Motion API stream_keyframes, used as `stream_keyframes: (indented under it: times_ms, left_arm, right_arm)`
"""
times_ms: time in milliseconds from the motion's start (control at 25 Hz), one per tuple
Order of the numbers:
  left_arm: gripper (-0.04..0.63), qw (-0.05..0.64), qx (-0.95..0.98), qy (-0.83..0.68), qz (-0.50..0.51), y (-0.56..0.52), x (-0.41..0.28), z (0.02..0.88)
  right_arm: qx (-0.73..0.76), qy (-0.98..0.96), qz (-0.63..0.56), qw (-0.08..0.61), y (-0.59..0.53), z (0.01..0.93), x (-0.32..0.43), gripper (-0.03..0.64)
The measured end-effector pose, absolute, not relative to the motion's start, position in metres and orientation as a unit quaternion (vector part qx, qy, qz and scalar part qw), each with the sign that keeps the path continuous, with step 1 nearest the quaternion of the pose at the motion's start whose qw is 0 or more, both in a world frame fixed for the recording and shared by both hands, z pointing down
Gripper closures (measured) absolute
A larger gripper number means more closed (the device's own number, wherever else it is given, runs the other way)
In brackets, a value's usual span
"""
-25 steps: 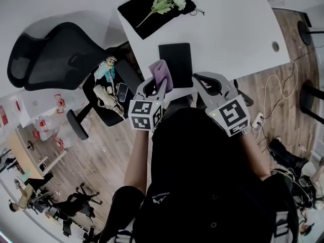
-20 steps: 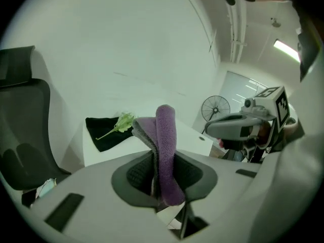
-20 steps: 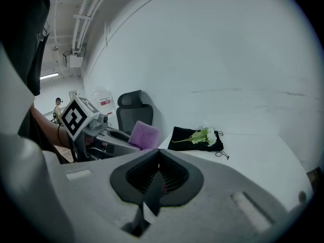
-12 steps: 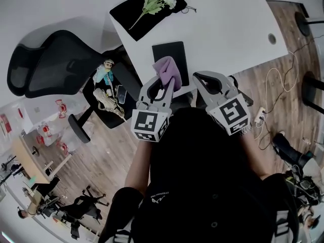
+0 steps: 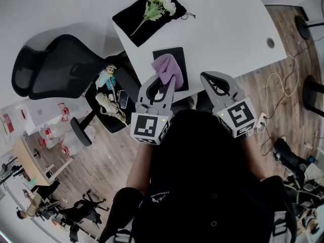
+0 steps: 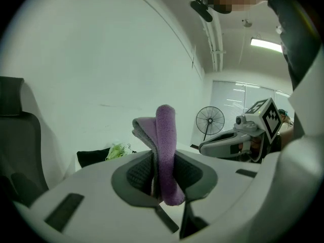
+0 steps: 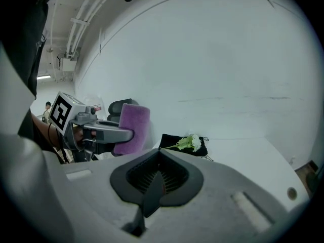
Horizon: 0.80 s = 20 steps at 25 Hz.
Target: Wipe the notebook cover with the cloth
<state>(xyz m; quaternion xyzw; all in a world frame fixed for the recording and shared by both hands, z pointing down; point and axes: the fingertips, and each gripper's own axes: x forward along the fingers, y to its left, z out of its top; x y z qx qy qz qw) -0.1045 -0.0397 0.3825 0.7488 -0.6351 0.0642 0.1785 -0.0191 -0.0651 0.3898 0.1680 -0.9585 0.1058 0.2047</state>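
Head view, left gripper [image 5: 163, 84] clamped on folded purple fleece cloth [image 5: 166, 69], cloth overlapping flat black rectangular notebook [image 5: 178, 58] near front edge of white table [image 5: 223, 24], right gripper [image 5: 215, 80] just beside notebook, jaws pressed together, nothing between.

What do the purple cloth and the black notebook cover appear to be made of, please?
The purple cloth looks like soft microfibre or fleece: fuzzy matte nap, limp folds. The notebook cover looks smooth, matte black, perhaps faux leather or coated card; too small to tell.
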Motion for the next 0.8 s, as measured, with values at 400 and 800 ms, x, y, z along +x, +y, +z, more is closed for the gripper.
stream_keyframes:
  times_ms: [400,800]
  left_arm:
    - [0.509,0.135,0.752,-0.645,0.008,-0.053,-0.111,0.322]
    - [0.509,0.053,0.753,-0.655,0.002,-0.054,-0.118,0.254]
  right_arm:
    - [0.194,-0.975,0.057,0.091,-0.094,0.303,-0.001,0.612]
    - [0.191,-0.98,0.045,0.043,-0.107,0.24,0.013,0.612]
